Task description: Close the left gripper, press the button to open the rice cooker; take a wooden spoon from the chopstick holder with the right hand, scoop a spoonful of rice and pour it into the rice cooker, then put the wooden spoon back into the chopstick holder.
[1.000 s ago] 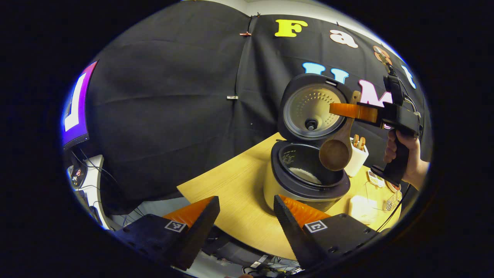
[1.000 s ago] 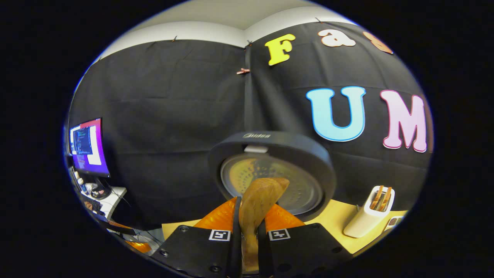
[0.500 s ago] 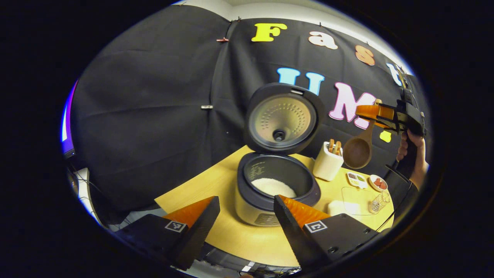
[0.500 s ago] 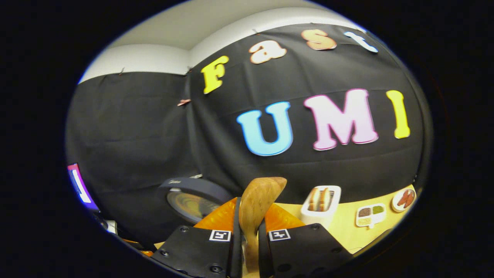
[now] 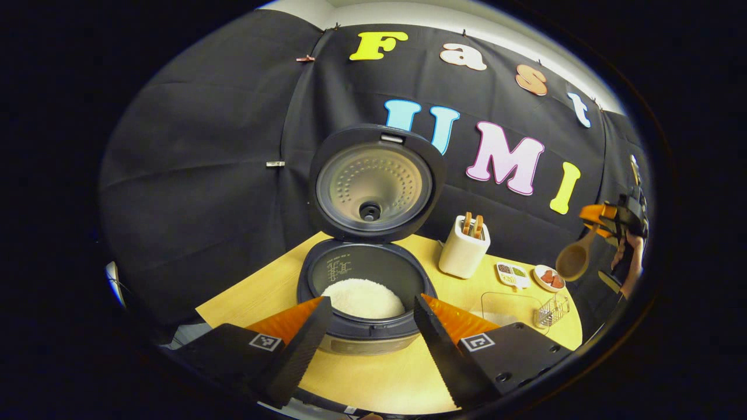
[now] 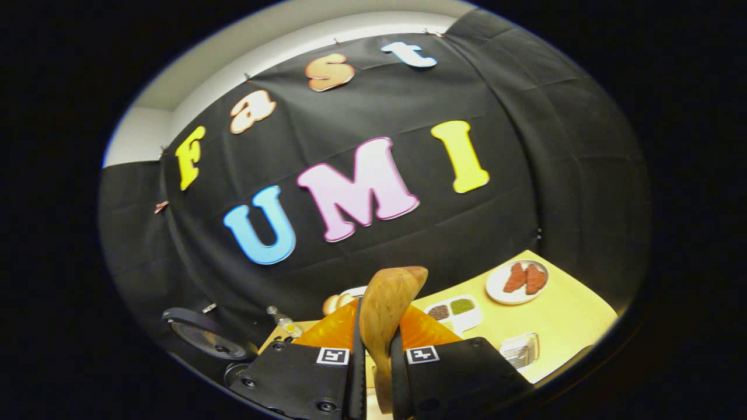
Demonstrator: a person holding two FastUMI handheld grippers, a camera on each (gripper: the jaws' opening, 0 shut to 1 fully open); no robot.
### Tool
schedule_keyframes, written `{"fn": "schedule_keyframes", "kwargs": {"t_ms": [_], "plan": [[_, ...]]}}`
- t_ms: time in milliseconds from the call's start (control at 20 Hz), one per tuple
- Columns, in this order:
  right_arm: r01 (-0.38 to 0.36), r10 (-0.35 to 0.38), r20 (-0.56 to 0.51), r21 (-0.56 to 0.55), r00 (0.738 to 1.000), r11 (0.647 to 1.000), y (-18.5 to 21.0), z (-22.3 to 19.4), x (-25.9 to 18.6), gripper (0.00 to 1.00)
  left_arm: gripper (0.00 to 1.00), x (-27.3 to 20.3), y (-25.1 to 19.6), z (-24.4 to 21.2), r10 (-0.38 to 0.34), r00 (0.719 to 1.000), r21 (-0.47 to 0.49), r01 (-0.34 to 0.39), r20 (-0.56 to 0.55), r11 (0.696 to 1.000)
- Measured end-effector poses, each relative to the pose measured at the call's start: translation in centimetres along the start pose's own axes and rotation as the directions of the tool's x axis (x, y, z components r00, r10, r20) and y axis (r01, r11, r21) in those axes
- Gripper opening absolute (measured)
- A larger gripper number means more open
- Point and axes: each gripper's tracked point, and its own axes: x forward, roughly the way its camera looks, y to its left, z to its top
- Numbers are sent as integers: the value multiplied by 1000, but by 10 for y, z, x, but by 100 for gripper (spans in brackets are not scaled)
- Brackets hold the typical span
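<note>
Left gripper view: the right gripper (image 5: 595, 217), clamped on the wooden spoon (image 5: 575, 258) past the table's (image 5: 385, 382) right edge, must travel leftward to the chopstick holder (image 5: 464, 252); the left gripper (image 5: 367, 326) gapes open.

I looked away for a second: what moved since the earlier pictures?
The right gripper, shut on the brown wooden spoon, swung from over the open black rice cooker out past the white chopstick holder. The left gripper stayed open; the cooker's lid stayed up.
</note>
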Motion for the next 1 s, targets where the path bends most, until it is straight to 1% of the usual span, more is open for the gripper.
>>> {"fn": "schedule_keyframes", "kwargs": {"t_ms": [100,250,350,450,500,550,700,750,800,1000], "plan": [[76,-77,8,27,997,997,-44,6,4,21,95,3,-4,6,18,1000,-14,-18,6,1000],[170,-171,11,62,985,984,-101,6,12,21,95,4,-2,15,66,998,-12,-66,15,998],[213,-214,-2,81,977,974,-128,5,22,21,96,5,0,17,100,995,0,-100,11,995],[253,-252,-22,84,968,964,-155,-7,29,21,95,4,1,19,135,991,-1,-135,8,991],[268,-267,-31,75,963,960,-165,-12,31,16,95,2,0,21,150,989,-3,-150,10,989],[282,-280,-39,66,959,957,-176,-17,34,21,95,0,0,22,168,986,-2,-168,13,986],[315,-310,-73,67,948,947,-200,-37,44,21,95,-7,-8,25,209,978,1,-209,28,978],[326,-320,-83,70,944,943,-207,-45,47,26,95,-9,-11,24,214,976,1,-215,31,977],[340,-333,-94,68,938,938,-215,-53,53,21,95,-10,-15,25,220,975,2,-220,32,975],[371,-362,-137,44,922,928,-233,-84,61,21,95,-14,-24,31,232,972,5,-233,44,973]]}}
